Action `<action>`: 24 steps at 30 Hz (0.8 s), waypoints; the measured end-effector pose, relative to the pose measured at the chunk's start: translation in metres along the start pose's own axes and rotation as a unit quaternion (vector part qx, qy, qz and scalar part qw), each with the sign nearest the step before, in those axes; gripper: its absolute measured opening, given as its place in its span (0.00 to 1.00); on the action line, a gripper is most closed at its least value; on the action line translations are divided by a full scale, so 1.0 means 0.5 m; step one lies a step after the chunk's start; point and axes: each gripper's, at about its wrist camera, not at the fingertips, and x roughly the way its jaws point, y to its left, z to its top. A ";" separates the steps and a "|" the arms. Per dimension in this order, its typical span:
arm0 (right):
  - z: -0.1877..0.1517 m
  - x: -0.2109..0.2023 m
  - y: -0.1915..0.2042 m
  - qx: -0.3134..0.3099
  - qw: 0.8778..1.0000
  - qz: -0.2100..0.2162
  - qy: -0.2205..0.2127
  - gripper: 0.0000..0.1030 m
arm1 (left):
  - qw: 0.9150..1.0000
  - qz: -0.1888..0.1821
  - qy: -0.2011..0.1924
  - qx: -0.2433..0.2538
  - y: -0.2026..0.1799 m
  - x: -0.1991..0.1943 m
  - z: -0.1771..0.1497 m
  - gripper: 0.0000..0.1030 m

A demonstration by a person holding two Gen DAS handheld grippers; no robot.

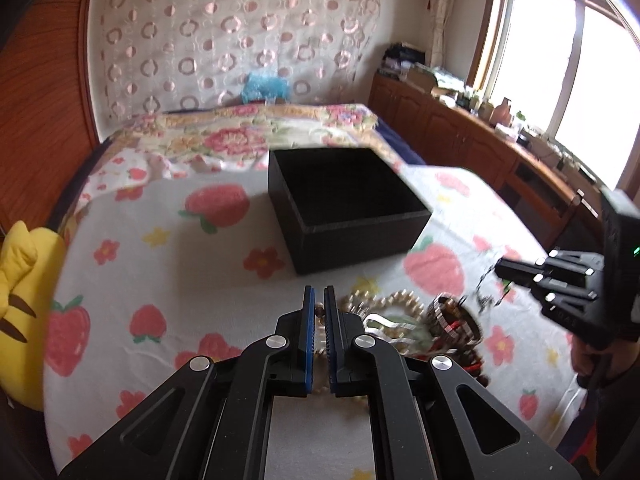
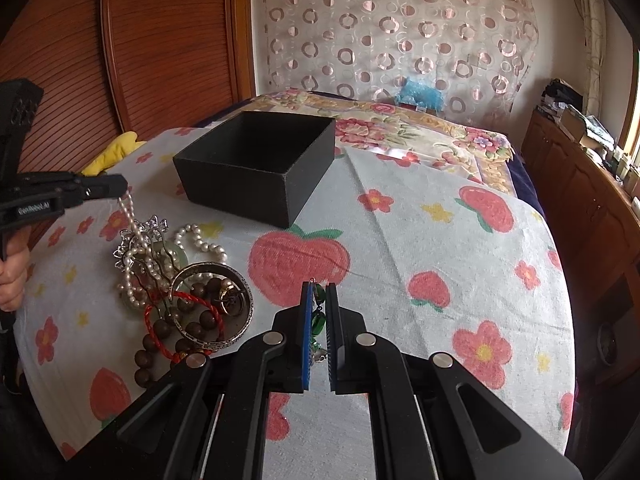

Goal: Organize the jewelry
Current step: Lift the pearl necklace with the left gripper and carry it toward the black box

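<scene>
The windowsill clutter [image 1: 500, 116] is blurred; the claw hides part of the pearl strand [image 1: 320, 320]

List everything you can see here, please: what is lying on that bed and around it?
open black square box: one, black, on the strawberry-print sheet, looks empty
white pearl necklace: one, white, rising from the jewelry pile into the left gripper
silver metal bangle: one, silver, in the pile
brown wooden bead bracelet: one, brown, in the pile
red cord loop: one, red, in the pile
silver ornate hair comb: one, in the pile
green bead piece: one, green, in the right gripper
yellow plush toy: one, bed edge
left gripper: shut on the pearls
right gripper: shut on the green piece
</scene>
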 end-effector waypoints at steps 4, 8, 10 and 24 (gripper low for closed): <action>0.003 -0.005 -0.001 0.001 1.000 -0.002 -0.005 0.07 | 1.000 -0.010 -0.019 0.009 -0.022 -0.023 0.028 0.04; 0.006 -0.013 -0.002 0.003 1.000 -0.001 -0.010 0.07 | 0.999 -0.004 -0.044 0.024 -0.048 -0.053 0.062 0.04; 0.009 -0.016 -0.001 0.001 1.000 -0.001 -0.012 0.07 | 0.998 -0.006 -0.057 0.021 -0.050 -0.071 0.075 0.04; 0.022 -0.040 -0.008 0.004 1.000 -0.003 -0.027 0.07 | 0.989 -0.010 -0.147 0.035 -0.089 -0.207 0.153 0.04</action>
